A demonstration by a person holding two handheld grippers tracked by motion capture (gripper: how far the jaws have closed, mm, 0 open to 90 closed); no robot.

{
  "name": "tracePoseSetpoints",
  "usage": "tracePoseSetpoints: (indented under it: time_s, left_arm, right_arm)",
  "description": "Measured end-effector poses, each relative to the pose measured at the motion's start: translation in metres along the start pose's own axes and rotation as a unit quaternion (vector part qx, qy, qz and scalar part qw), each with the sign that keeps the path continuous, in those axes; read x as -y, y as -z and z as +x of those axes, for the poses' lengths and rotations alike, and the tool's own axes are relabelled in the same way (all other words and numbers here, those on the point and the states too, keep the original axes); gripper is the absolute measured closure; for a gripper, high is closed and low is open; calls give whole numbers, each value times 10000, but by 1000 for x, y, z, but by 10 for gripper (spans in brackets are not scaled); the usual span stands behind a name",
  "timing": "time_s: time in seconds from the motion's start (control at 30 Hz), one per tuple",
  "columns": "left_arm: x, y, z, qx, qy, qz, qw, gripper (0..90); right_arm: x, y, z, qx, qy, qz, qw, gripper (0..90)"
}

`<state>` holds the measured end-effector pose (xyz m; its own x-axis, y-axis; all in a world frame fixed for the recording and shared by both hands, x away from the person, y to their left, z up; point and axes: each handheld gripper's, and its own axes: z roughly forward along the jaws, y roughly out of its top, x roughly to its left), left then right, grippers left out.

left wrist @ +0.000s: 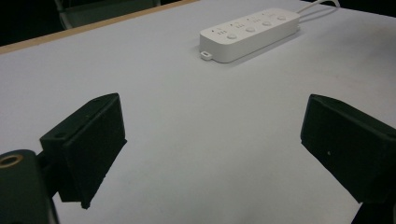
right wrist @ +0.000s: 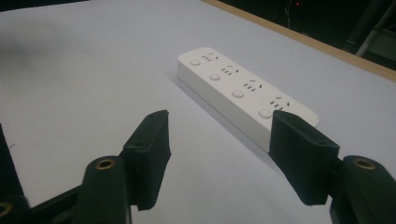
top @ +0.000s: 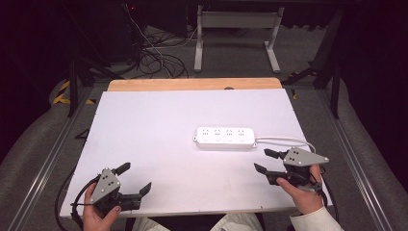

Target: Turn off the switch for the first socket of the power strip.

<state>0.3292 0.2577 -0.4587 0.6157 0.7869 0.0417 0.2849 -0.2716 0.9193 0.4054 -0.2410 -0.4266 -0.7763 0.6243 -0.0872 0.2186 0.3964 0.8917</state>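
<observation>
A white power strip [top: 225, 137] with several sockets and buttons lies flat on the white tabletop, right of centre; its white cable [top: 288, 140] runs off to the right. My left gripper [top: 134, 178] is held near the front left corner, open, nothing between its jaws; the power strip [left wrist: 250, 32] lies far ahead of it. My right gripper [top: 262, 160] sits just right of and in front of the strip, open and empty, with the power strip [right wrist: 245, 95] close beyond its fingertips.
The white table surface [top: 159, 134] has a wooden strip [top: 192, 84] along its far edge. Metal rails run along both table sides. Behind the table stand a white frame [top: 235, 29] and tangled cables [top: 154, 57] on the floor.
</observation>
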Motion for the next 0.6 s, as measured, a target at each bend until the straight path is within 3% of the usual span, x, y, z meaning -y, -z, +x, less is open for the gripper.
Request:
tracePoseSetpoints:
  time_s: [0.6]
  left_arm:
    - [0, 0, 0, 8, 40, 37, 10000, 74]
  right_arm:
    - [-31, -15, -12, -11, -28, 48, 10000, 429]
